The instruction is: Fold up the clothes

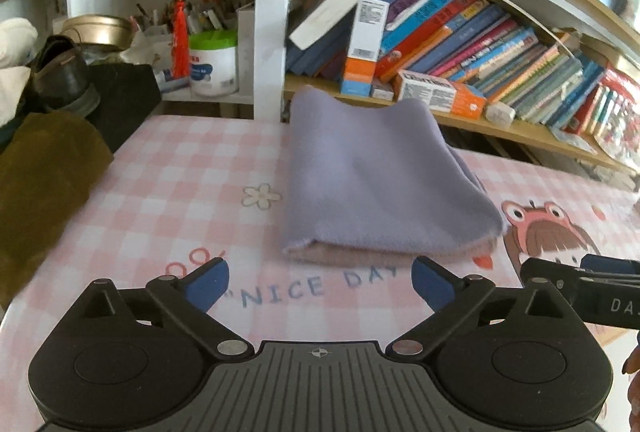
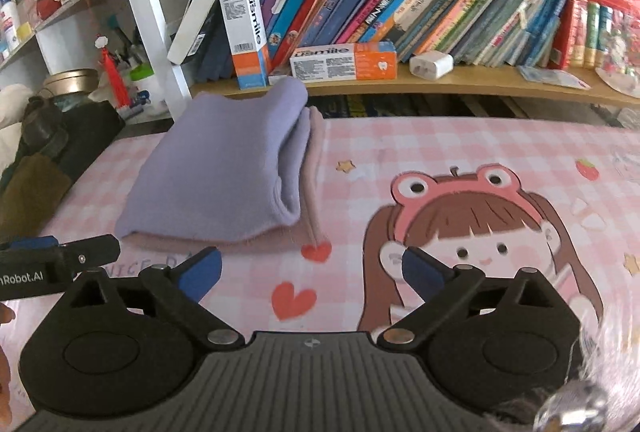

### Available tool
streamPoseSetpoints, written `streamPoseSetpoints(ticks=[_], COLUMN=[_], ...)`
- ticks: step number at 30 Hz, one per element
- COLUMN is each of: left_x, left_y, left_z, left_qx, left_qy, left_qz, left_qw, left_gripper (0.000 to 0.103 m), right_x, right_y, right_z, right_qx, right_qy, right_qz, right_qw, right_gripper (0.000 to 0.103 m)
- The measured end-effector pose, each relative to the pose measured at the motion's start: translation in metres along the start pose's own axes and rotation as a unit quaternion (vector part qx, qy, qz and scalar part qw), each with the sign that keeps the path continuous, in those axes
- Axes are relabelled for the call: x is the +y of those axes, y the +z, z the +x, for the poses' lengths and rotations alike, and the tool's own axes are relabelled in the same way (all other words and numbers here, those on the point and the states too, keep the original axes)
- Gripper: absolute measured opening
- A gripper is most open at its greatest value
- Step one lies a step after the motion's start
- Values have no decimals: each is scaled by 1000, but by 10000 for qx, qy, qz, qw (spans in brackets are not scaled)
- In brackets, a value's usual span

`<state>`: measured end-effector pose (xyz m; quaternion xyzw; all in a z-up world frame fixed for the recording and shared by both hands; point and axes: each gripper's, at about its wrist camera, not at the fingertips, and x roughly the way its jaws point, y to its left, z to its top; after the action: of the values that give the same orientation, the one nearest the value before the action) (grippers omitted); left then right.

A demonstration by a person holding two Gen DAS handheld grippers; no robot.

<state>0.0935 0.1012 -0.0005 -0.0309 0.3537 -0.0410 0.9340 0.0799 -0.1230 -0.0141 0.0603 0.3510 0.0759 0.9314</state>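
The folded lavender garment is seen as soft, matt fleece with a faintly napped surface. The table is covered by a smooth pink checked print with a slight sheen. The left gripper is shown in matt black plastic with bright metal pivot pins; its fingers are faced with matt blue pads. Glossy paper spines mark the books on a pale wooden shelf.

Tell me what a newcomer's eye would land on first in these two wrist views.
First, the folded lilac garment lying on the pink checked tablecloth, just ahead of both open grippers, left and right, neither touching it. Then the cartoon girl in a frog hat printed on the cloth beside it, and the leaning row of books on the shelf behind.
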Motion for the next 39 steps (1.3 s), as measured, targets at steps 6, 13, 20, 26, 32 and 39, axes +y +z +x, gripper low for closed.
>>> streamPoseSetpoints(ticks=[6, 13, 20, 26, 32, 39], left_x=[-7, -9, -11, -10, -10, -9], left_y=[-15, -24, -26, -25, -25, -24], left_z=[-15, -15, -16, -17, -19, -19], left_qx=[-17, 77, 76, 76, 80, 102], left_qy=[115, 118, 74, 48, -8, -4], left_qz=[36, 94, 124, 124, 154, 150], left_qw=[9999, 9999, 9999, 9999, 9998, 9998], left_gripper=[102, 102, 102, 102, 102, 102], right_x=[0, 3, 7, 10, 12, 16], right_y=[-21, -29, -30, -32, -33, -34], right_z=[-15, -17, -20, -22, -23, -24], right_qx=[-17, 35, 34, -11, 9, 5], right_qy=[-135, -323, -347, -351, -396, -403], right_qz=[94, -108, -194, -248, -248, -276], right_qw=[9999, 9994, 9992, 9991, 9989, 9988], right_gripper=[99, 100, 103, 103, 103, 103])
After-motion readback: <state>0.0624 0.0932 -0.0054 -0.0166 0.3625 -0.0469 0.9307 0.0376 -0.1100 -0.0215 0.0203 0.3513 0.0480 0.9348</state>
